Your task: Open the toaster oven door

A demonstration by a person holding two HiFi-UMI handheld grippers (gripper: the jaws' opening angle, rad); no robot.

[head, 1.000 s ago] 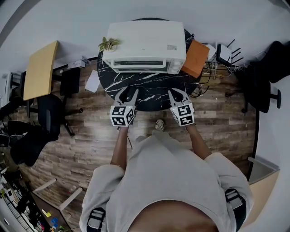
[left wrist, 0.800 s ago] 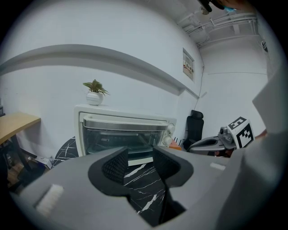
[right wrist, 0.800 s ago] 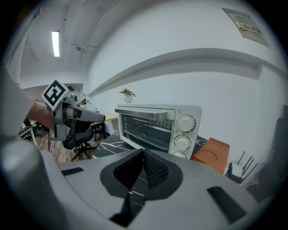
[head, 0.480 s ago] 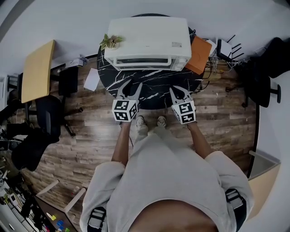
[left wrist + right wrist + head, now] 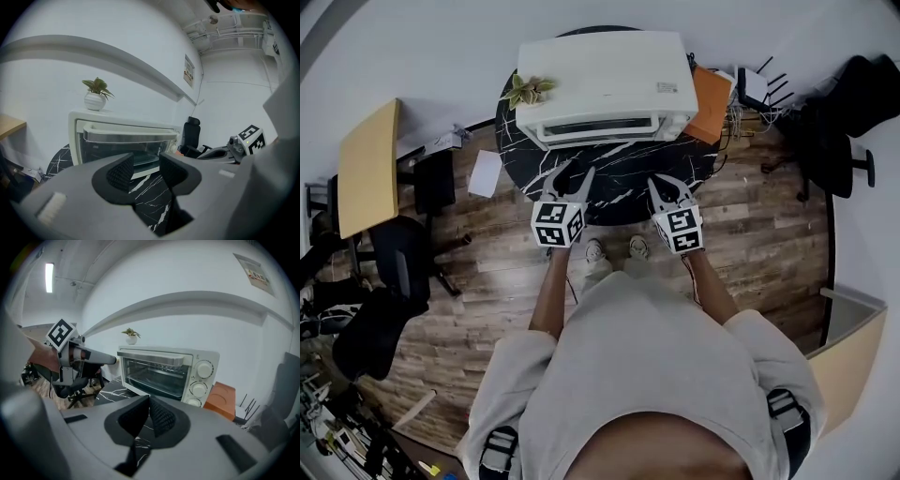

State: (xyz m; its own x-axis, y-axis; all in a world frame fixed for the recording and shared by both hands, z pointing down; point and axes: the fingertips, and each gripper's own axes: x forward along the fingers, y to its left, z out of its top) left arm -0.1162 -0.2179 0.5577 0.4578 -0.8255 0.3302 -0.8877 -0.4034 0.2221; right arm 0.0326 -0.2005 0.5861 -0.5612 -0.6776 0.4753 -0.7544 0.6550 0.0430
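Two jobs come next for the spread, empty left gripper [image 5: 573, 172] at 6 o'clock of the shut oven [image 5: 602, 75], which sits at the table's [image 5: 623, 176] 12 o'clock edge: go square around the handle [image 5: 131, 136], then pull down slowly, while the right gripper [image 5: 669, 186] rests pressed together.

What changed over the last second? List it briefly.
The left gripper and the right gripper both moved forward over the table toward the toaster oven as the person stepped closer; shoes now show by the table's edge. Nothing was grasped or let go. The oven door stayed shut, the plant on top.
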